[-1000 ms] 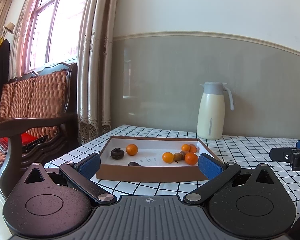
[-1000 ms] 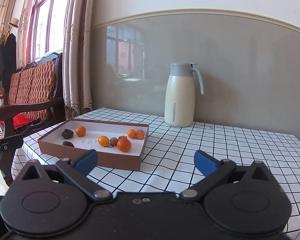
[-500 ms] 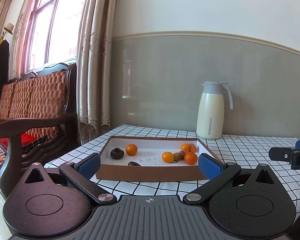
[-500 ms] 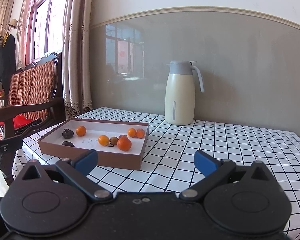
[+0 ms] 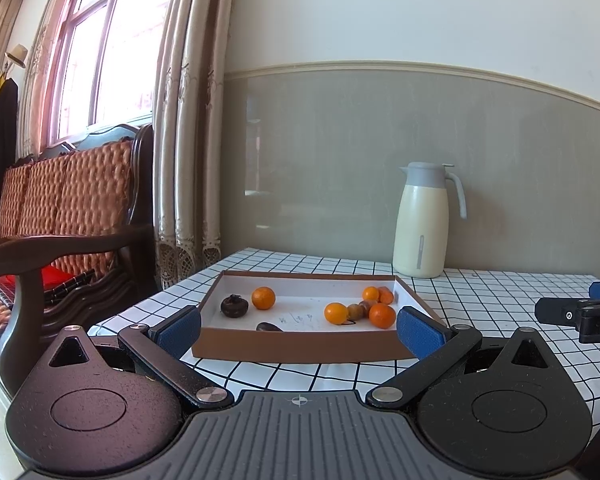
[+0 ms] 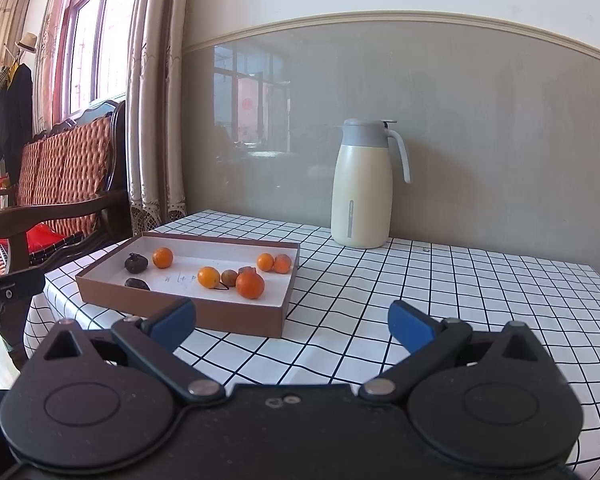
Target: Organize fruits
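Observation:
A shallow brown box [image 5: 300, 346] [image 6: 180, 308] with a white floor lies on the checked tablecloth. Inside it sit several oranges, one at the left [image 5: 263, 298] [image 6: 162, 258] and others clustered at the right [image 5: 382, 315] [image 6: 250, 285], plus a dark mangosteen [image 5: 234, 306] [image 6: 135, 263], a dark oval fruit [image 5: 269, 327] [image 6: 137, 283] and small brown fruits [image 5: 356, 311] [image 6: 229, 277]. My left gripper [image 5: 300, 330] is open just before the box's near wall, nothing between its fingers. My right gripper [image 6: 292, 322] is open over the cloth, right of the box, holding nothing.
A cream thermos jug [image 5: 422, 222] [image 6: 362, 186] stands at the back by the grey wall. A wooden sofa [image 5: 60, 216] and curtains [image 5: 188, 120] are left of the table. The right gripper's tip [image 5: 580, 314] shows at the left view's right edge.
Both grippers have barely shifted; the box and fruits lie as before.

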The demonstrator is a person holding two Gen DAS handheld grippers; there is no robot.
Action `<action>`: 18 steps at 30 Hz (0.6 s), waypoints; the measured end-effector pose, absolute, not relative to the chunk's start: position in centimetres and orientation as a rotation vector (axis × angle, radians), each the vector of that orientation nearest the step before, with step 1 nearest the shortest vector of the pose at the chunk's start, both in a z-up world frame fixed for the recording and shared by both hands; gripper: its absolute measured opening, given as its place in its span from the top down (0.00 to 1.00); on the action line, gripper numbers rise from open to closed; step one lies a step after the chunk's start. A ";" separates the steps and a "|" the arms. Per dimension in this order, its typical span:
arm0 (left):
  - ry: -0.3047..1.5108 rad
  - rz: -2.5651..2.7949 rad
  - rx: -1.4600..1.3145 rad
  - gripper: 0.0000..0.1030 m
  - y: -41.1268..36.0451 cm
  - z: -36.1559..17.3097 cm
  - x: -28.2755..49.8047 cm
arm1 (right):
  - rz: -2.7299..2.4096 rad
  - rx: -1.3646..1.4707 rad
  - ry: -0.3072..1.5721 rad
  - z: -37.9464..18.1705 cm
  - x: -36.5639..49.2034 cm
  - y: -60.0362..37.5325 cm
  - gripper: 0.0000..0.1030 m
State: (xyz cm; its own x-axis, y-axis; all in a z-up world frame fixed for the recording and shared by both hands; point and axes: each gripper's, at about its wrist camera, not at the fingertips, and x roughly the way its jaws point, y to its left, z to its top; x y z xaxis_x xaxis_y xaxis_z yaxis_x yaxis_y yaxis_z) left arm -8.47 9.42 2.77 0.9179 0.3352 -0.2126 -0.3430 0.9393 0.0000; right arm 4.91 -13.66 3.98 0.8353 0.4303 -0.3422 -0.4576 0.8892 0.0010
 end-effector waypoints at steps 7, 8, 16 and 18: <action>0.212 0.348 -0.037 0.00 9.4 2.8 -8.5 | 0.473 -0.091 0.345 3.7 4.9 -13.4 0.06; 0.213 0.347 -0.037 0.00 9.4 2.8 -8.5 | 0.473 -0.091 0.345 3.7 4.9 -13.4 0.06; 0.211 0.347 -0.039 0.00 9.5 2.8 -8.4 | 0.473 -0.091 0.345 3.8 4.9 -13.4 0.06; 0.210 0.346 -0.038 0.00 9.4 2.7 -8.4 | 0.473 -0.091 0.344 3.8 4.8 -13.4 0.06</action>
